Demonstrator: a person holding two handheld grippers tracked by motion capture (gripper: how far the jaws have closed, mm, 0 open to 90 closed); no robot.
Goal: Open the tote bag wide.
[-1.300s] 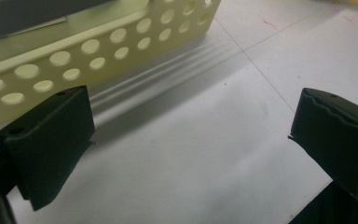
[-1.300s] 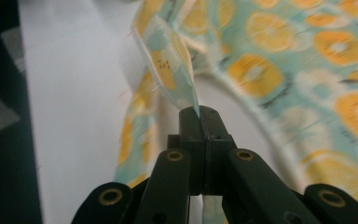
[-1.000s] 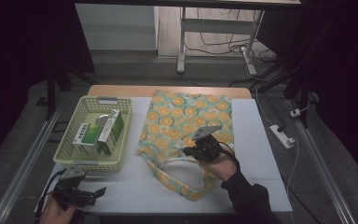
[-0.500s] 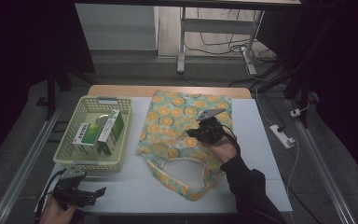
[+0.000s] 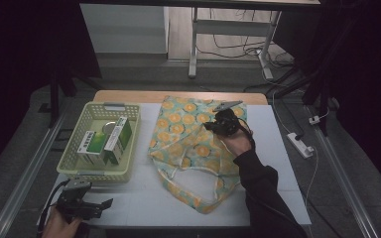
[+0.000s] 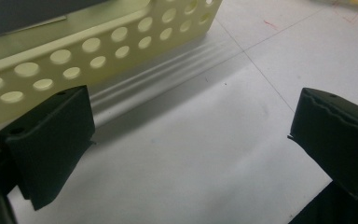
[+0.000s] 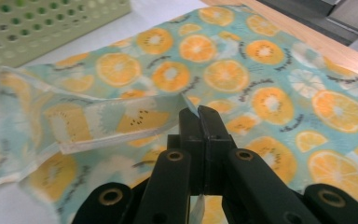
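On a white table [image 5: 144,203], the right gripper [image 7: 199,111] pinches an edge of a fruit-print tote bag [image 5: 193,144], its jaws clamped tight on a strip of the fabric lifted above the rest of the bag. The bag lies spread at the table's centre, its handles toward six o'clock. At nine o'clock of the bag sits a pale green basket [image 5: 74,166] holding green-and-white cartons [image 5: 104,141]. The left gripper [image 5: 96,208] rests at the table's near edge, seven o'clock, jaws spread wide and holding nothing.

Right tool [image 7: 199,112] clamped tight, arm extended forward; left tool [image 6: 191,140] gapes wide, resting low.
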